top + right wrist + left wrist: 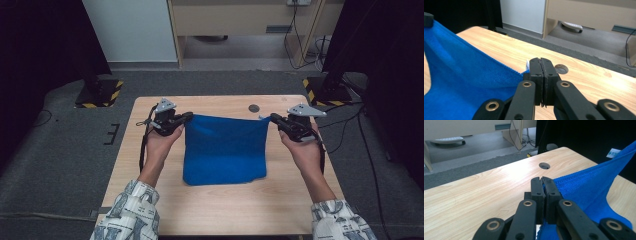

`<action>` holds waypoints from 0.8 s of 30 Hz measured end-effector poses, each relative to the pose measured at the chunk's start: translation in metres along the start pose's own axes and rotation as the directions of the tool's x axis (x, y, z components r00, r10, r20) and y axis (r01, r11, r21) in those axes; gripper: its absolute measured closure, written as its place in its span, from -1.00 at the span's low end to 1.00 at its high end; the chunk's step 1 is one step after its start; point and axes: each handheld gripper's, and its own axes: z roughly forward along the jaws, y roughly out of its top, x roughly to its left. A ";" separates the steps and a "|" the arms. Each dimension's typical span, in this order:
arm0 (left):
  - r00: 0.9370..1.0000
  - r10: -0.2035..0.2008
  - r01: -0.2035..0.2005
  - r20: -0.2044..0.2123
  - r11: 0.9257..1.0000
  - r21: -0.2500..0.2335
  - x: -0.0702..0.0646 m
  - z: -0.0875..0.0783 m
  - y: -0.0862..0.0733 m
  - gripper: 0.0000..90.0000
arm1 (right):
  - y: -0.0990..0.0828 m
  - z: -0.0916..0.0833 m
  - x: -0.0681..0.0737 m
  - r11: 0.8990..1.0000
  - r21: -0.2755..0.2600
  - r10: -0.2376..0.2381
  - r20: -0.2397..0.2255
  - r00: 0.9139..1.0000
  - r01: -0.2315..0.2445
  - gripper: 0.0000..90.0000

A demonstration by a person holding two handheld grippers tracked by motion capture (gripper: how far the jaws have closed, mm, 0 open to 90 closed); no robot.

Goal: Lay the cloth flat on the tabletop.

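Note:
A blue cloth (224, 150) is stretched over the middle of the wooden table (220, 210), its far edge lifted and pulled taut between both hands, its near part resting on the wood. My left gripper (189, 116) is shut on the cloth's far left corner. My right gripper (273, 118) is shut on the far right corner. In the left gripper view the jaws pinch the cloth (586, 187) at the gripper (542, 180) tip. In the right gripper view the cloth (461, 80) runs off to the left from the gripper (540, 61), with a small white tag (527, 65) beside the jaws.
A round cable hole (254, 108) sits in the table near its far edge. Black stands with yellow-striped bases (100, 93) flank the table on grey carpet. A wooden desk (240, 20) stands behind.

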 end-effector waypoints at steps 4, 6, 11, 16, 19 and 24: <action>1.000 -0.007 0.007 -0.011 1.000 -0.001 0.002 0.010 0.001 0.96 | 0.000 0.006 -0.003 1.000 0.009 0.001 0.019 1.000 -0.001 0.98; 1.000 -0.003 0.003 -0.018 1.000 -0.002 0.002 0.014 0.003 0.96 | 0.002 0.008 -0.005 1.000 0.013 0.006 0.031 1.000 -0.006 0.98; 1.000 -0.010 0.010 -0.022 1.000 -0.007 -0.001 0.022 0.007 0.96 | 0.004 0.007 -0.009 1.000 0.016 0.006 0.051 0.999 -0.007 0.98; 0.999 0.003 -0.003 -0.040 1.000 0.016 -0.002 0.030 0.008 0.96 | 0.002 0.014 -0.015 0.999 0.035 0.001 0.072 0.997 -0.003 0.98; 0.998 -0.006 0.008 -0.055 0.999 0.038 0.002 0.034 0.005 0.97 | -0.001 0.024 -0.017 0.999 0.045 -0.004 0.063 0.998 0.001 0.98; 0.997 -0.017 0.021 -0.070 0.998 0.059 0.012 0.037 -0.003 0.97 | -0.004 0.043 -0.015 0.997 0.078 -0.022 0.062 0.998 0.017 0.98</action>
